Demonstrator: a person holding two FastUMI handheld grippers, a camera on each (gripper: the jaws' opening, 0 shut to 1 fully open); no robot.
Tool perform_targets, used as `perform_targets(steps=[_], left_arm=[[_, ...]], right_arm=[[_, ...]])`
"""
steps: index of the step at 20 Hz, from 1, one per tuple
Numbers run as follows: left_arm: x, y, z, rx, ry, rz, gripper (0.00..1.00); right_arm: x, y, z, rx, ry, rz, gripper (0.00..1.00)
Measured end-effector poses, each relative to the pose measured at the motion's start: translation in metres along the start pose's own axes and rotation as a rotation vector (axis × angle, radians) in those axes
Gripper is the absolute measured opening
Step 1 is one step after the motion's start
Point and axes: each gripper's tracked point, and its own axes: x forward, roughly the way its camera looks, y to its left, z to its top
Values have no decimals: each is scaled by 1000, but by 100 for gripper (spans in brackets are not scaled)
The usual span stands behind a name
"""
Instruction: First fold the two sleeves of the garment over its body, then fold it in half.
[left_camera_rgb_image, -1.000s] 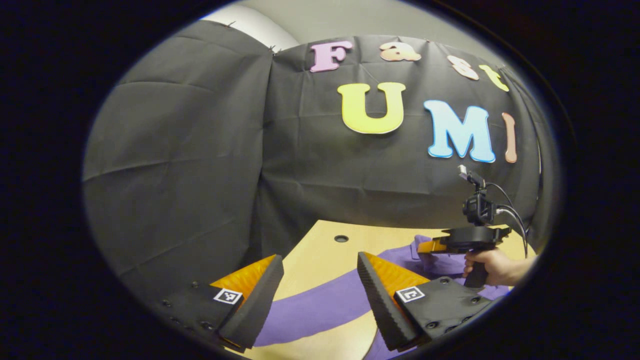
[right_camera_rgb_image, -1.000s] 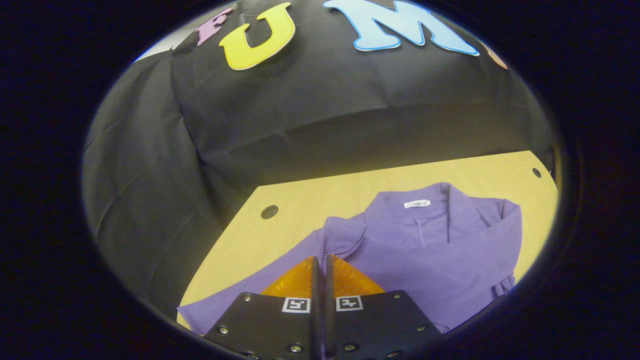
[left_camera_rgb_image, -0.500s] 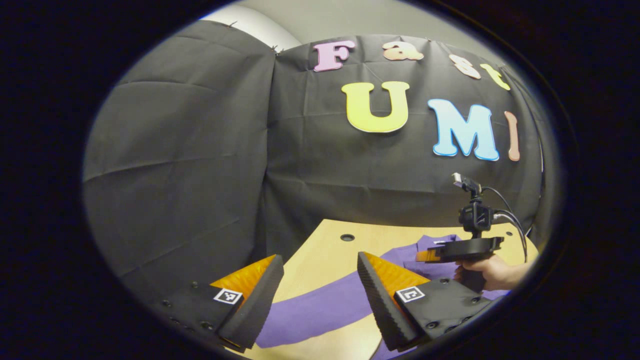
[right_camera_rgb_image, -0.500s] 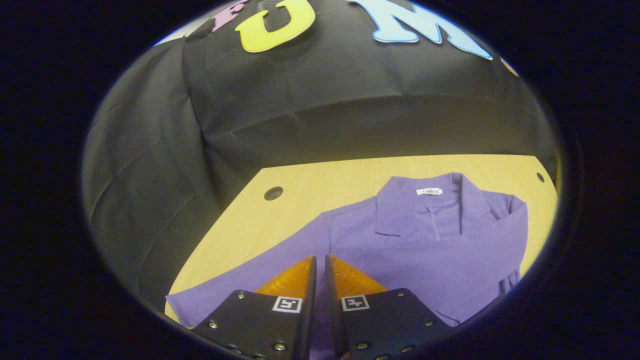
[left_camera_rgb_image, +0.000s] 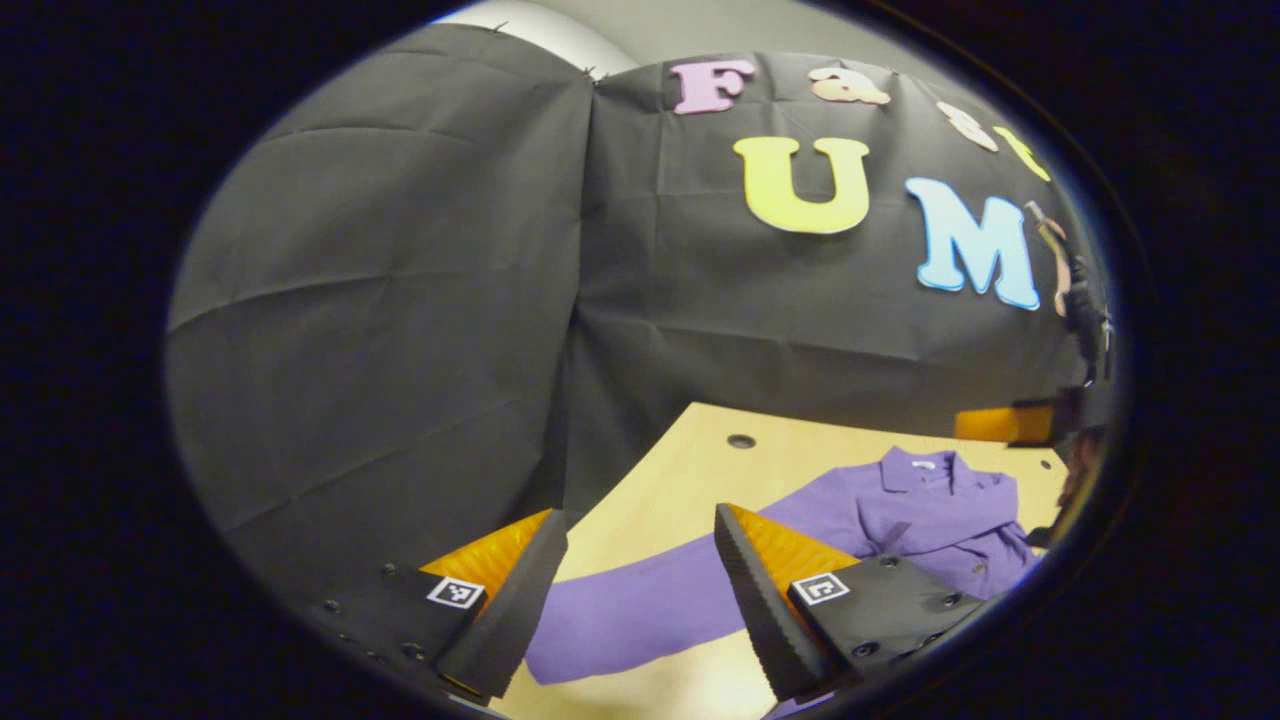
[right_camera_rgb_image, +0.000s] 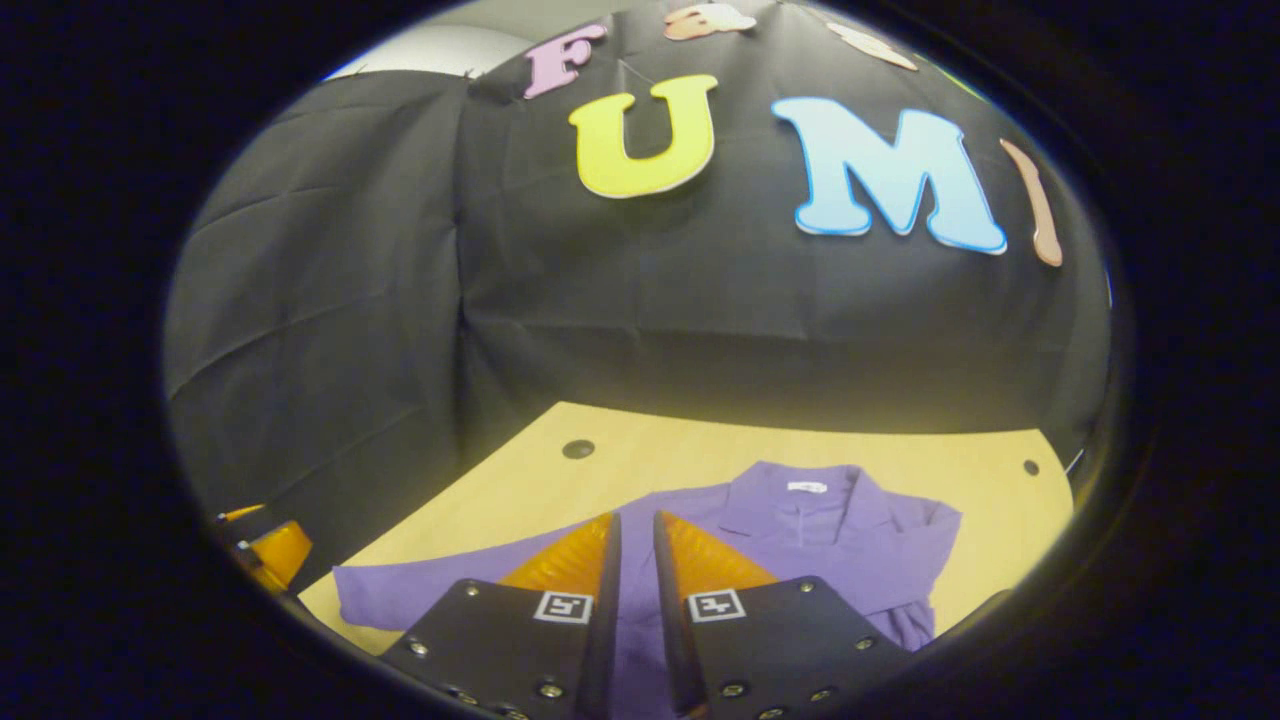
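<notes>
A purple collared garment (left_camera_rgb_image: 930, 510) lies flat on the wooden table (left_camera_rgb_image: 690, 460), collar toward the wall. One long sleeve (left_camera_rgb_image: 640, 610) stretches out sideways and passes under the gap of my left gripper (left_camera_rgb_image: 638, 520), which hovers open above it, holding nothing. My right gripper (left_camera_rgb_image: 985, 425) hangs high at the far right edge of the left gripper view. In the right gripper view the garment (right_camera_rgb_image: 800, 520) lies ahead with its left sleeve (right_camera_rgb_image: 400, 595) spread out. The right gripper (right_camera_rgb_image: 637, 522) stands above the body, its fingers a narrow slit apart with nothing between them. The left gripper (right_camera_rgb_image: 262, 548) peeks in at the lower left.
Black cloth walls close the table at the back and on the left. Two round holes (right_camera_rgb_image: 578, 449) (right_camera_rgb_image: 1030, 467) mark the table's far corners. Bare wood (right_camera_rgb_image: 700, 445) lies between the collar and the back wall.
My right gripper has risen and drawn back from the garment's body, leaving the collar area lying flat. The left gripper stays open and its view has swung a little to the left.
</notes>
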Motion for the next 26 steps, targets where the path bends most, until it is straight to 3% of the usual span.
perform_targets(steps=[5, 12, 19, 26], left_arm=[[25, 49, -64, -101, 123, 107, 95], [51, 74, -119, -140, 237, 185, 97], [40, 90, -138, -151, 279, 285, 95], [43, 95, -164, -169, 350, 338, 96]], right_arm=[[-68, -17, 22, -2, -72, -32, 21], [-141, -66, -5, -11, -49, -154, 20], [-167, -90, -11, 20, -60, -213, 20], [-171, -89, -17, 12, -43, -194, 21]])
